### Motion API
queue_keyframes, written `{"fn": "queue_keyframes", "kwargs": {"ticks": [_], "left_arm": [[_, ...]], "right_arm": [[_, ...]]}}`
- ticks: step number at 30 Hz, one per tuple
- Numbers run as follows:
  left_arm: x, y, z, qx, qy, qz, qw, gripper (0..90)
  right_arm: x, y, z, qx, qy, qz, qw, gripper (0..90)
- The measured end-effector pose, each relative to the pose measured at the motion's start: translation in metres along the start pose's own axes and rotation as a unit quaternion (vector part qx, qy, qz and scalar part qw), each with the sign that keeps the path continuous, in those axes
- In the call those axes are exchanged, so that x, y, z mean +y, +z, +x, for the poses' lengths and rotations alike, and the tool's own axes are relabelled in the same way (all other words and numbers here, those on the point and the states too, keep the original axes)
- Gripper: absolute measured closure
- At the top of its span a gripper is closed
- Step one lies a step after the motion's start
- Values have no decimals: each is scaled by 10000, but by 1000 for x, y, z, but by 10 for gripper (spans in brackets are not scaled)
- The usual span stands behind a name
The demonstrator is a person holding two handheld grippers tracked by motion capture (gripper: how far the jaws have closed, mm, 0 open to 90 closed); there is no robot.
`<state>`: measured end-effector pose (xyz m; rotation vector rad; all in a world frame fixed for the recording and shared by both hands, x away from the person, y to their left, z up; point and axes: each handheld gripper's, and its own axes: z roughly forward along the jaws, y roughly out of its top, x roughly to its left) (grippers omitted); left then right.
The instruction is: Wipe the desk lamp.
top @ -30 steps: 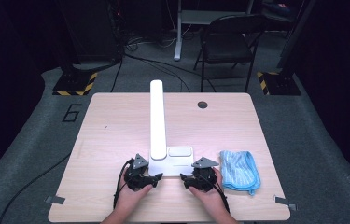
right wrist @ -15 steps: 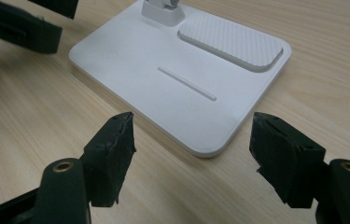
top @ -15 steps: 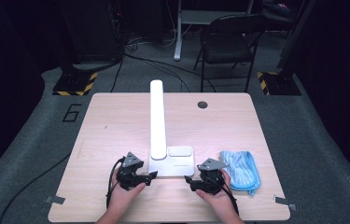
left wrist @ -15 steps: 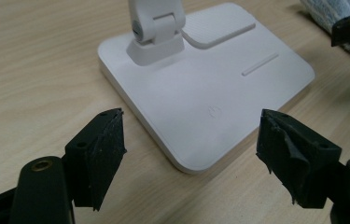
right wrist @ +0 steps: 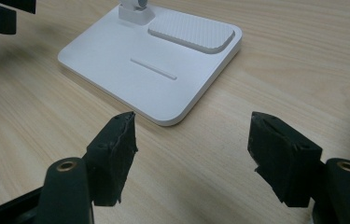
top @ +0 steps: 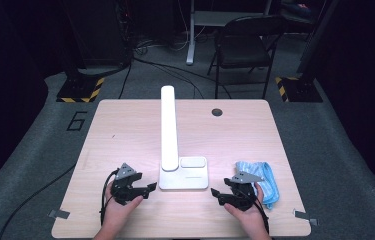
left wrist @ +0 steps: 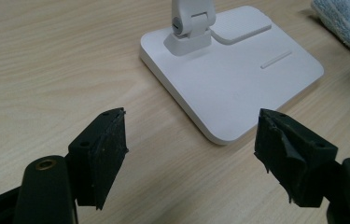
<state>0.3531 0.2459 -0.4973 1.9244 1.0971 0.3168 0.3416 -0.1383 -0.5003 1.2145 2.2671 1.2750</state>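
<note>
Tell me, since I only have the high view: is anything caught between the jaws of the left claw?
Observer: No. In the left gripper view the left claw stands open over the light wooden table, with nothing between its pads.
Operator: What is the small patch on the lamp's foot?
Observer: The right gripper view shows it is a raised rounded pad with a fine ribbed texture, set into the white flat rectangular lamp base.
Operator: Anything else on that foot?
Observer: Yes, a thin straight groove runs alongside the pad's long side.
</note>
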Motion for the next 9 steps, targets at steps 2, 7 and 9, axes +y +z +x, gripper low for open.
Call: {"fn": "queue_keyframes", "kwargs": {"ticks": [2, 7, 9], "left_arm": [[-2, 0, 1, 60, -29, -57, 10000, 256], [-2, 0, 6, 90, -45, -37, 9999, 256], [-2, 0, 6, 85, -120, -74, 9999, 256]], "right_arm": [[-1, -1, -1, 23, 11, -73, 10000, 322], [-5, -1, -2, 6, -70, -164, 9998, 327], [-7, 1, -2, 50, -46, -243, 9997, 327]]}}
